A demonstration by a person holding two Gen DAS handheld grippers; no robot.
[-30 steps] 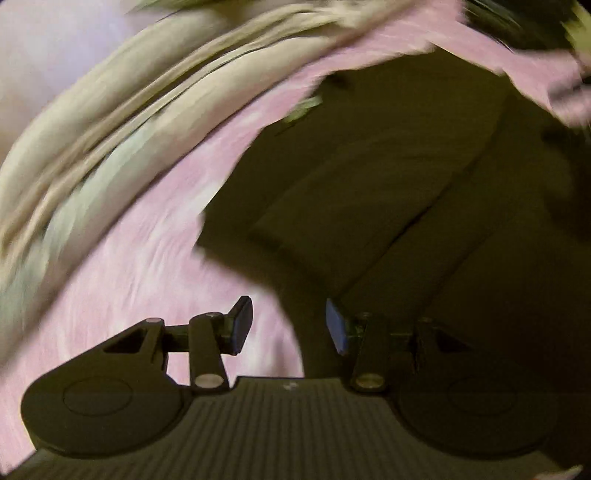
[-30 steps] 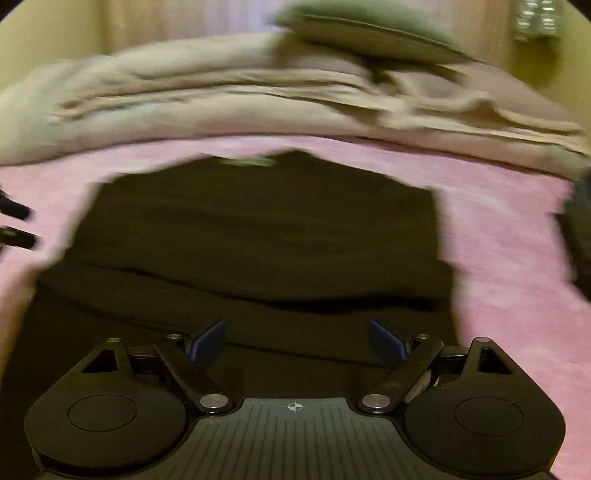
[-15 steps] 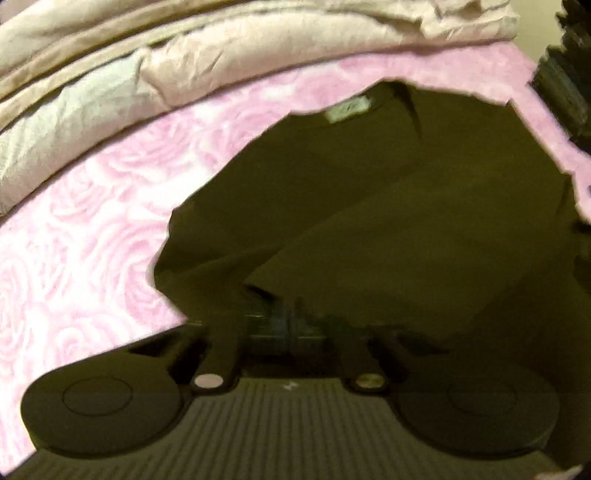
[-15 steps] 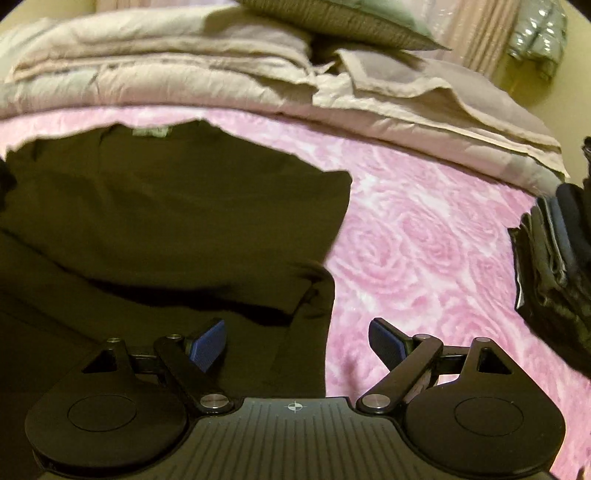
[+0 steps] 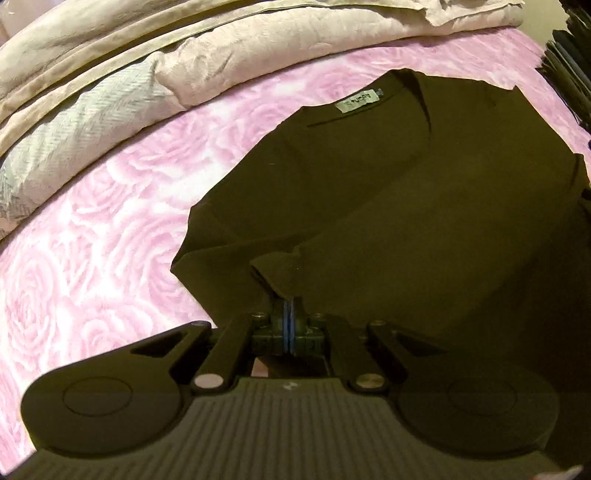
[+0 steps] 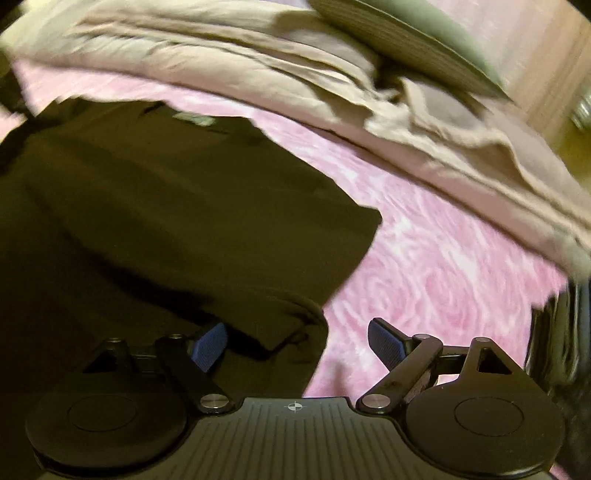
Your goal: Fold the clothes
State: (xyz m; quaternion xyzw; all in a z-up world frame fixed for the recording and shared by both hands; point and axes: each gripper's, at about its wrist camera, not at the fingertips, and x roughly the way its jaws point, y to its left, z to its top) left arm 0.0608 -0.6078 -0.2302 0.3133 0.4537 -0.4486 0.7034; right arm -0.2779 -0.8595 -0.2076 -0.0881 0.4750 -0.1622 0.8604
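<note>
Where the left wrist view looks down, a dark shirt (image 5: 369, 192) lies spread on a pink rose-patterned bedcover (image 5: 92, 236), filling the centre and right of the frame. Its pale neck label (image 5: 360, 100) sits near the upper centre. The left gripper (image 5: 287, 312) at bottom centre is clenched, its blue pads pressed together on a raised fold of the shirt's edge (the cloth peaks up just above the fingertips). Folded beige bedding (image 5: 184, 51) runs along the upper left, and a dark stack of clothes (image 5: 569, 66) shows at the upper right edge.

Seen from the right wrist, the picture is blurred. The same dark shirt (image 6: 166, 206) covers the left half, the bedcover (image 6: 443, 266) the right. The right gripper (image 6: 297, 345) stands released, jaws wide apart, with a rumpled shirt edge lying between the blue pads (image 6: 386, 349) but not pinched. Beige bedding (image 6: 258, 70) and a green pillow (image 6: 406, 33) cross the top, and dark clothes (image 6: 561, 339) sit at the right edge.
</note>
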